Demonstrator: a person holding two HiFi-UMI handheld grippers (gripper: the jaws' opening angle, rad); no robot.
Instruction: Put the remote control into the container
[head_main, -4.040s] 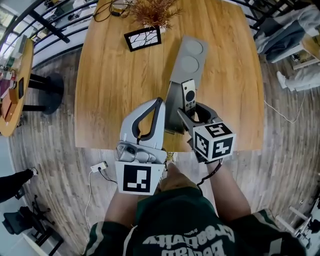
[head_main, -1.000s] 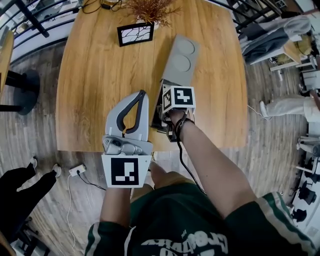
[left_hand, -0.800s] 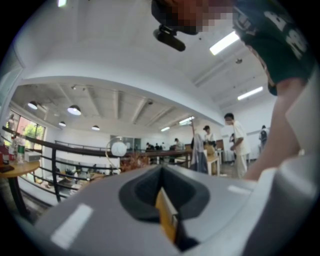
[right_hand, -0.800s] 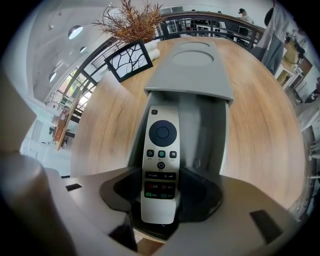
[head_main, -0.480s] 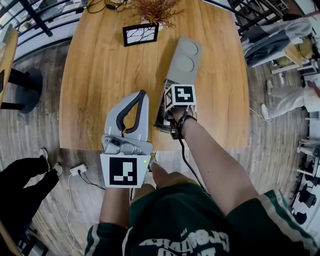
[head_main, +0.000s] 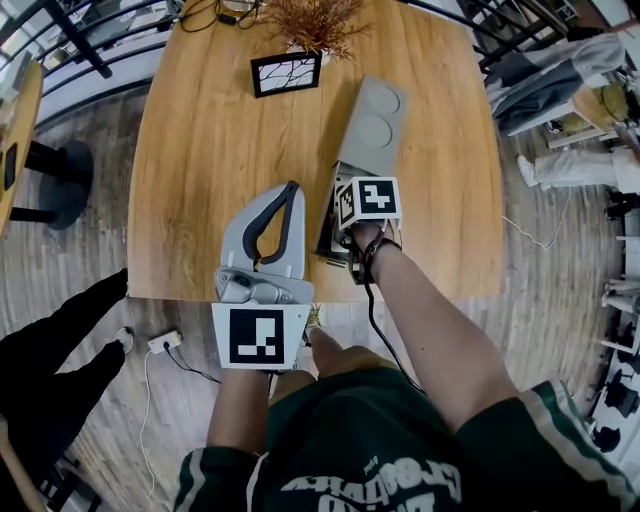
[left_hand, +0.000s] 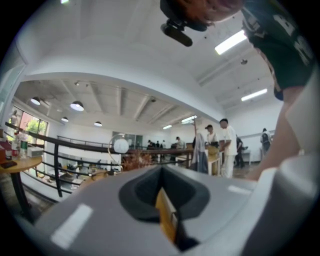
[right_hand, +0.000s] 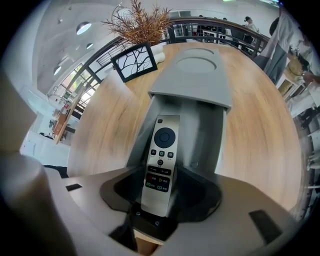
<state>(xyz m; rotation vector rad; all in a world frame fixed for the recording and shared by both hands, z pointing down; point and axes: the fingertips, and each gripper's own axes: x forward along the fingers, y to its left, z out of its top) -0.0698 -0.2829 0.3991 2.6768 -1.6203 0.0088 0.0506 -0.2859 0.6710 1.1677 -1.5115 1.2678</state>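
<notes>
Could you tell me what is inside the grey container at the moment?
The remote control extends along the container's open section, near end in the right gripper. The lid covers the far half, hiding anything there.

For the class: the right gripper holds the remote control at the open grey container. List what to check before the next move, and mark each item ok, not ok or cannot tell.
1. The right gripper grips the remote control: ok, its near end sits between the fingers.
2. The remote is lined up with the container: ok, it lies lengthwise between the walls.
3. The lid is clear of the remote: ok, it covers only the far end.
4. The remote rests on the container floor: cannot tell.
5. The left gripper is out of the way: ok, it is shut, empty and beside the container.
</notes>
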